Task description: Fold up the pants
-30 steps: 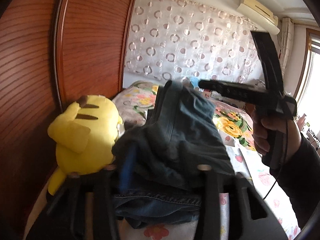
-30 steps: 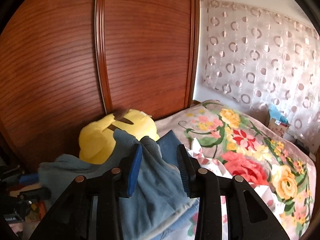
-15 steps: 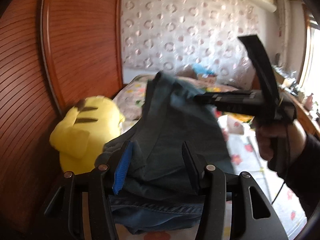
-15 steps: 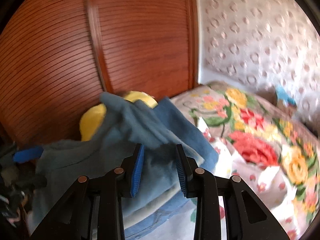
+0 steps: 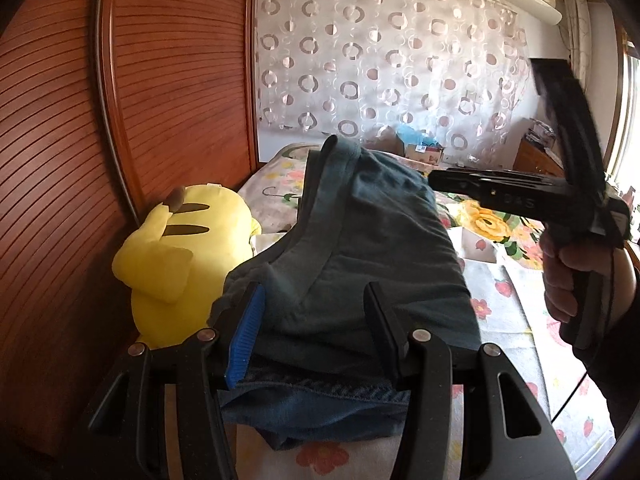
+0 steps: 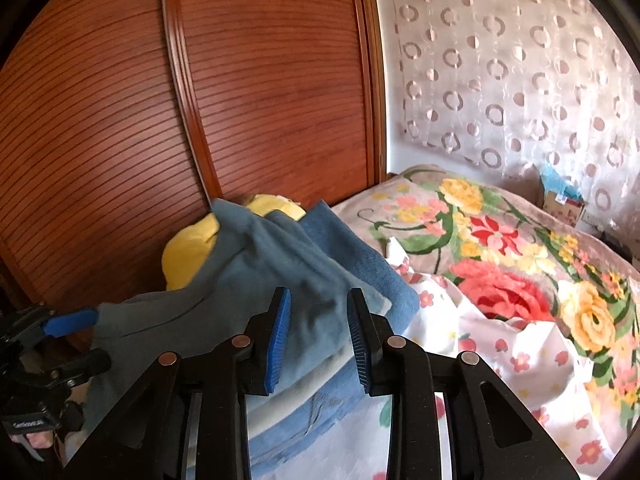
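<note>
Folded grey-blue pants (image 5: 360, 248) lie on top of a stack of folded clothes, with denim (image 5: 316, 408) underneath. My left gripper (image 5: 316, 328) is open, its fingers on either side of the pants' near edge. My right gripper (image 6: 316, 328) is open over the same pile (image 6: 272, 280), nothing held. The right gripper also shows from the side in the left wrist view (image 5: 500, 192), held in a hand. The left gripper shows at the left edge of the right wrist view (image 6: 68, 322).
A yellow plush toy (image 5: 180, 256) sits against the wooden wardrobe door (image 5: 60, 160), left of the stack. The bed carries a floral blanket (image 6: 500, 248) and a white flowered sheet (image 6: 500, 360). A circle-patterned curtain (image 5: 400, 60) hangs behind.
Both grippers have opened and let go of the pants, which have settled flatter on the stack. The right gripper has drawn back a little to the right.
</note>
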The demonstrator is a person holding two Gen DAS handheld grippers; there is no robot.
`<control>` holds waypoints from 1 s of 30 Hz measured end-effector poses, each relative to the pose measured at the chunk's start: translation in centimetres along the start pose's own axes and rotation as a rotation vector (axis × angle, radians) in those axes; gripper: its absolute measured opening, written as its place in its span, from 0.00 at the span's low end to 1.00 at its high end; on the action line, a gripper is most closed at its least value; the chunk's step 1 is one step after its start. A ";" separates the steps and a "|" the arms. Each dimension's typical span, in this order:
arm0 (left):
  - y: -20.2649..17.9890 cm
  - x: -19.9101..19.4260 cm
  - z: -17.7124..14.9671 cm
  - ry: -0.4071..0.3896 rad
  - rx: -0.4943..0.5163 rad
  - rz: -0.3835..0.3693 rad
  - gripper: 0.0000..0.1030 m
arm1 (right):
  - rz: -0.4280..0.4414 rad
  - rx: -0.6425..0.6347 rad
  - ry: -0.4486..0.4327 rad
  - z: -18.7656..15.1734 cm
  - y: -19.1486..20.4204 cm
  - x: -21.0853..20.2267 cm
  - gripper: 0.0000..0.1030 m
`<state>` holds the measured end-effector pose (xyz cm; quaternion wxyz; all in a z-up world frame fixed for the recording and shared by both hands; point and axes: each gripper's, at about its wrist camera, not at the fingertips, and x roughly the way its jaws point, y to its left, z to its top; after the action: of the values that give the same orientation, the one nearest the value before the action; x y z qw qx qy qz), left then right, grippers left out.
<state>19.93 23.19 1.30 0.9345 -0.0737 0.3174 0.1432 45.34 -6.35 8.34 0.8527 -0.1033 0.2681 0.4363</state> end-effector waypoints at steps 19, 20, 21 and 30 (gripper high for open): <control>-0.2 -5.8 -1.5 -0.068 0.052 0.012 0.85 | 0.006 -0.018 -0.050 -4.8 5.0 -8.3 0.29; -0.2 -6.2 -1.7 -0.078 0.055 0.014 0.86 | 0.004 -0.019 -0.054 -5.0 5.2 -8.7 0.29; -0.2 -6.5 -1.8 -0.081 0.055 0.014 0.86 | 0.001 -0.018 -0.057 -5.1 5.5 -9.1 0.29; -0.6 -8.3 -2.6 -0.089 0.070 -0.030 0.86 | -0.024 -0.006 -0.077 -6.6 7.0 -11.8 0.30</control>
<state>12.36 20.19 4.37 0.9518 -0.0394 0.2791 0.1213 31.69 -12.98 9.71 0.8673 -0.0923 0.2327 0.4302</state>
